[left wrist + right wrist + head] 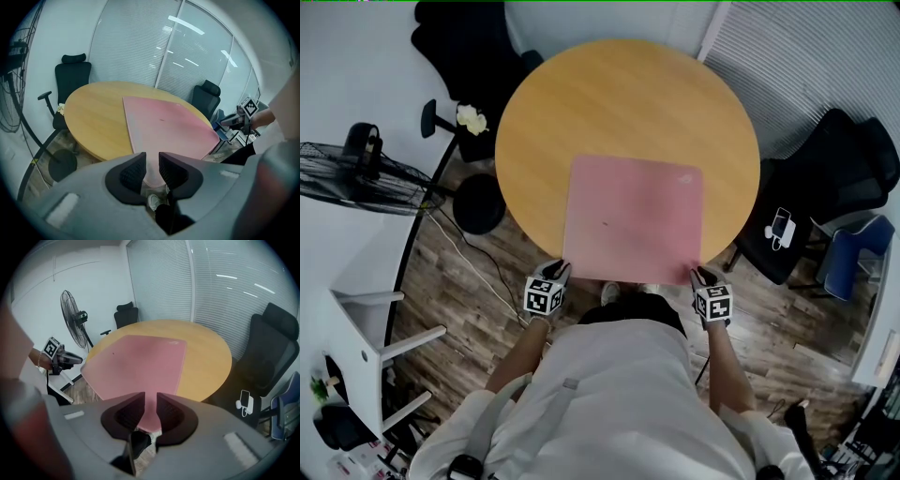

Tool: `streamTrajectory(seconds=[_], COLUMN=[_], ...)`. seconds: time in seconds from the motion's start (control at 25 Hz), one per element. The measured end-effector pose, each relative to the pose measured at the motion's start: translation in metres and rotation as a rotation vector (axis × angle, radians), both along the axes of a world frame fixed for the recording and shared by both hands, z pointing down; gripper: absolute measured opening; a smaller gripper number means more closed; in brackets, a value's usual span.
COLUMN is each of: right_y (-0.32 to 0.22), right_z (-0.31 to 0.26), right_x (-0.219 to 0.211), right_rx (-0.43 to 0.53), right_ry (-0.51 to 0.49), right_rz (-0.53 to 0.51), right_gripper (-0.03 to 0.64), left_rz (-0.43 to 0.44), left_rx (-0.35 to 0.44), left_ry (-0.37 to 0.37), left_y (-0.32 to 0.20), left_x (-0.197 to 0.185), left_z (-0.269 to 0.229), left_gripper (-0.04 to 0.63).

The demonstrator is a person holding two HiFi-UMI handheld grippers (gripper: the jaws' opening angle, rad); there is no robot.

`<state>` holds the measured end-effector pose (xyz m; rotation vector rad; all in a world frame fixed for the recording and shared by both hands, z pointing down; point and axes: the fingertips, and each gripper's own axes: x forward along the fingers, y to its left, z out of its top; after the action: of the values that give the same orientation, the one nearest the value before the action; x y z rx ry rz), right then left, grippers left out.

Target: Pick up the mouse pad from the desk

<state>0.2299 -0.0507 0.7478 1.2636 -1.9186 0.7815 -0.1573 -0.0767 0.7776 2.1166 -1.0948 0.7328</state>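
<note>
No word, number or brand name can be read in any view. The only signs are the black-and-white square markers (544, 298) carried on the left gripper (562, 270) and on the right gripper (702, 275). They are block patterns, not letters, and spell out nothing legible.

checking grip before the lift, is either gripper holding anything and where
Nothing looks gripped. The left gripper and right gripper each have a near corner of the pad between open jaws, not pinched; the pad lies flat on the table.
</note>
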Motion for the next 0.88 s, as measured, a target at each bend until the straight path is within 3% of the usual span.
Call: streamTrajectory(seconds=[0.44,0.88], right_y=[0.024,0.022], right_z=[0.039,0.064], right_x=[0.023,0.022], right_rx=[-0.107,-0.178], right_ry=[-0.023,-0.226], right_rz=[0.065,0.190], right_gripper=[0.128,0.206], left_rz=[-0.085,-0.088], left_rx=[-0.122,-0.175], left_ry=[0.051,0.144], left_y=[0.017,0.020], left_x=[-0.015,-0.013], left_z=[0.027,0.044], left_gripper=[0.136,0.179])
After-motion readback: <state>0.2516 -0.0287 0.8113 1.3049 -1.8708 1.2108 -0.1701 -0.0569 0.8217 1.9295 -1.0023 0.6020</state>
